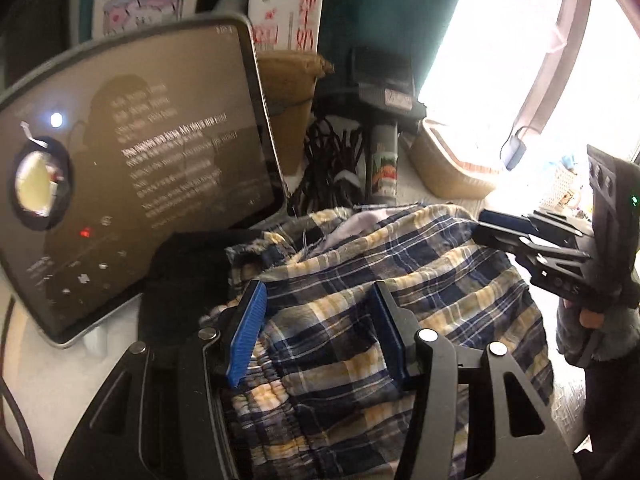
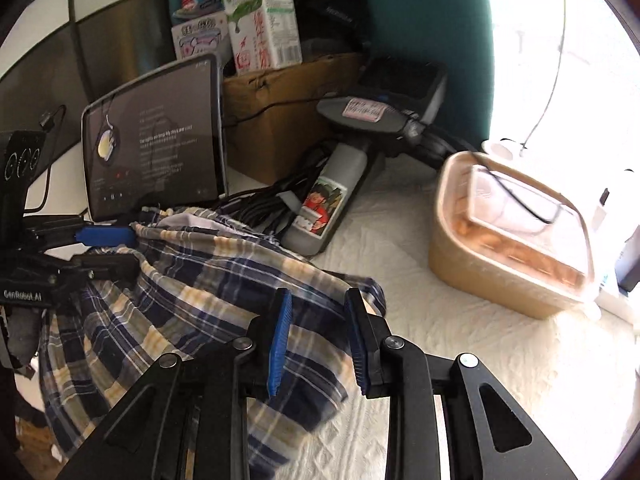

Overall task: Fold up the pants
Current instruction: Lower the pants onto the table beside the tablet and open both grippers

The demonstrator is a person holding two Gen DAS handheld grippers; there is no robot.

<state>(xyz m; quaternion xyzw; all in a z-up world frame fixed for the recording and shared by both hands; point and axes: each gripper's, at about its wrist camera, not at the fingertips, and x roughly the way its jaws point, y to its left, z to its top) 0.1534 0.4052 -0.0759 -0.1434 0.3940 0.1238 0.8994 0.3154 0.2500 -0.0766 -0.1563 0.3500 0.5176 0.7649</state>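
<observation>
From the left wrist, the plaid pants (image 1: 360,304) lie bunched from the centre down to six o'clock, the gathered waistband running under the camera. The left gripper (image 1: 316,332) hangs over them with its blue pads (image 1: 246,336) spread wide and cloth showing in the gap, not pinched; it looks poised to take the waistband. At three o'clock the right gripper (image 1: 486,226) reaches in sideways at the far edge of the fabric; from here I cannot tell whether its fingers hold anything. A tablet (image 1: 132,168) leans at nine to ten o'clock, a milk carton (image 1: 286,4) stands at twelve, and a tan container (image 1: 448,164) sits at two, so the folding space is tight.

From the right wrist, the pants (image 2: 192,292) spill from the centre toward eight o'clock over a white quilted cover (image 2: 440,360). The right gripper (image 2: 318,338) has its fingers apart, a fold of hem lying between them, unclamped as far as I can judge. The left gripper (image 2: 112,248) comes in at nine o'clock, jaws parted around the upper edge. Likely both are seeking corners to lift and spread the garment.
</observation>
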